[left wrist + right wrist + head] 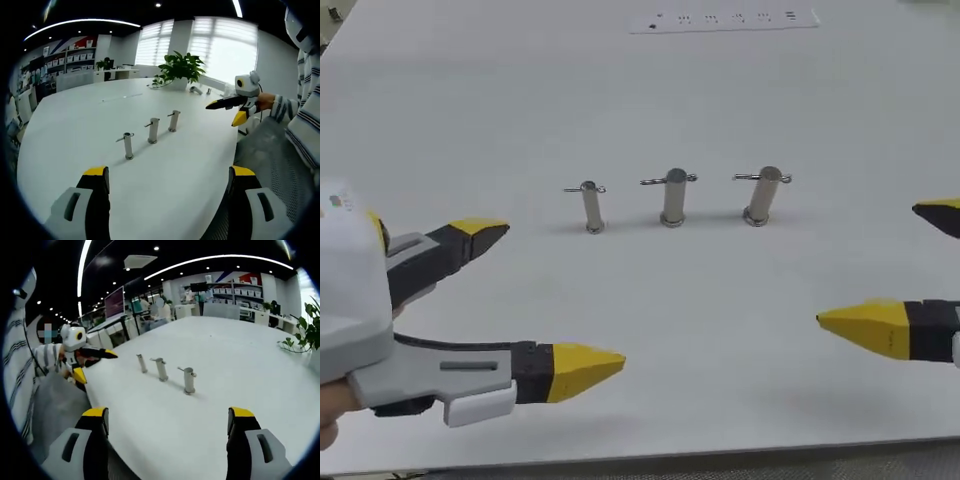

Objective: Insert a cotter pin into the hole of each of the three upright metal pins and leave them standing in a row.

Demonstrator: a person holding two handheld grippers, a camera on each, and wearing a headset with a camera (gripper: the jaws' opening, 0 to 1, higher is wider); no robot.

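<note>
Three upright metal pins stand in a row on the white table point(470, 120): the left pin point(591, 207), the middle pin point(673, 197) and the right pin point(761, 196). Each has a thin cotter pin lying crosswise through its top. The same row appears in the left gripper view point(153, 130) and the right gripper view point(161, 369). My left gripper point(545, 298) is open, in front and to the left of the row, with nothing between its yellow tips. At the right edge my right gripper point(875, 265) is open too and holds nothing. Both are well clear of the pins.
A white power strip point(725, 20) lies at the table's far edge. A potted plant point(182, 67) stands at the table's end. The table's near edge runs just below the grippers. Chairs and shelves stand beyond the table.
</note>
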